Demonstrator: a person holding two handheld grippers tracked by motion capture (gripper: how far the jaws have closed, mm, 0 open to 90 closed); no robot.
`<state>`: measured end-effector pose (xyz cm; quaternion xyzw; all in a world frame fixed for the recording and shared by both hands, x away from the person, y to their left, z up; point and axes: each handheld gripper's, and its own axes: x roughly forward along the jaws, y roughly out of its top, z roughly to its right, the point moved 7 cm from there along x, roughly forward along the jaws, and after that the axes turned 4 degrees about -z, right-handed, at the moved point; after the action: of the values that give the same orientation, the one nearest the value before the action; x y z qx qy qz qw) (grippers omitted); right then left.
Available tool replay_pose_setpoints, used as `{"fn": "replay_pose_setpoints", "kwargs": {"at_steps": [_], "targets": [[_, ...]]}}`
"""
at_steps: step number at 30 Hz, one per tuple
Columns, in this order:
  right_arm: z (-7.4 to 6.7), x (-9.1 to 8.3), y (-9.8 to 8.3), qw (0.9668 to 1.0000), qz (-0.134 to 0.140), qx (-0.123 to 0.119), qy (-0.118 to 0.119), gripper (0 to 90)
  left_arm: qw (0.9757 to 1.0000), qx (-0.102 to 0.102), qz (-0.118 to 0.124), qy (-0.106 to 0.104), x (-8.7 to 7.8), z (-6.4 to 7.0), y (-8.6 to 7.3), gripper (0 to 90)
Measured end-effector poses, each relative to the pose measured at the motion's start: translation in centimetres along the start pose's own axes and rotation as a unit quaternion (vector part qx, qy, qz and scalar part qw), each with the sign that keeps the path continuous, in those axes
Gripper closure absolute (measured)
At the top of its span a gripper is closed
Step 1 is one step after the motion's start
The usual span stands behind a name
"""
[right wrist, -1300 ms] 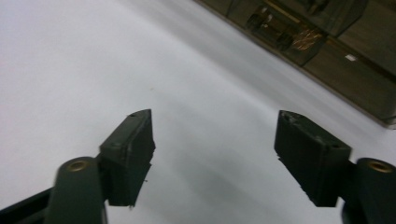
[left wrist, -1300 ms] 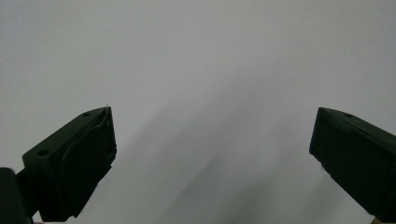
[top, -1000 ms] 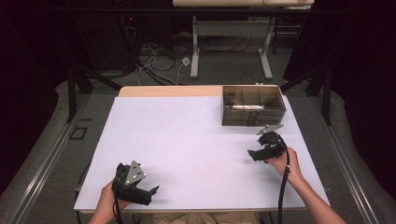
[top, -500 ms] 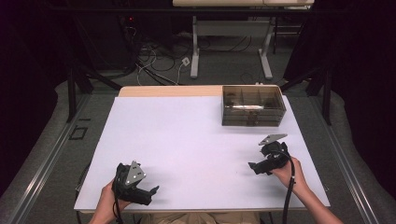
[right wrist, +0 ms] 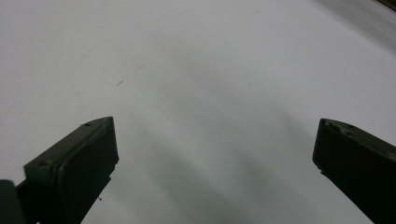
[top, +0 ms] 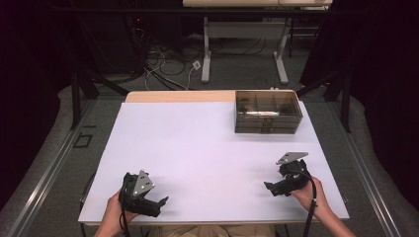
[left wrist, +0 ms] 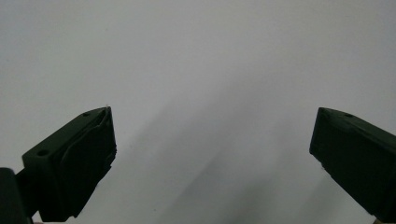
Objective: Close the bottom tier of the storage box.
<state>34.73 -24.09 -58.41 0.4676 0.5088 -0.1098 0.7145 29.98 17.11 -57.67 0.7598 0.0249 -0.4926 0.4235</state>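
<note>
My left gripper rests near the front left edge of the white table, held by a hand and pointing right. In the left gripper view its jaws stand wide apart over bare tabletop. My right gripper is held at the front right, pointing left, well in front of the smoky clear drawer box. Its jaws have just been opening and stand wide in the right gripper view, with nothing between them.
The drawer box stands at the table's back right with a pale long item inside. Behind the table are desk legs and loose cables on the floor. Dark curtains close both sides.
The right gripper has drawn back from the drawer box toward the table's front edge. The left gripper has stayed where it was.
</note>
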Motion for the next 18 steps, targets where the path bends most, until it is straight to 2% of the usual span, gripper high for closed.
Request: {"fn": "replay_pose_setpoints", "kwargs": {"at_steps": [6, 7, 18], "targets": [[-0.7, -0.3, -0.7, 1.0000, 0.002, -0.005, 0.002, 0.0, 1.0000, -0.002, 0.001, -0.001, 0.0, 0.0, 0.0, 0.4], [-0.8, -0.3, -0.8, 1.0000, 0.004, -0.005, 0.004, 0.0, 1.0000, -0.003, 0.006, 0.004, 0.1, 0.0, 0.0, 0.4], [-1.7, -0.8, -1.9, 0.9999, 0.008, -0.015, -0.002, 0.0, 1.0000, -0.001, 0.004, 0.003, 0.2, -0.1, 0.0, 0.4]]}}
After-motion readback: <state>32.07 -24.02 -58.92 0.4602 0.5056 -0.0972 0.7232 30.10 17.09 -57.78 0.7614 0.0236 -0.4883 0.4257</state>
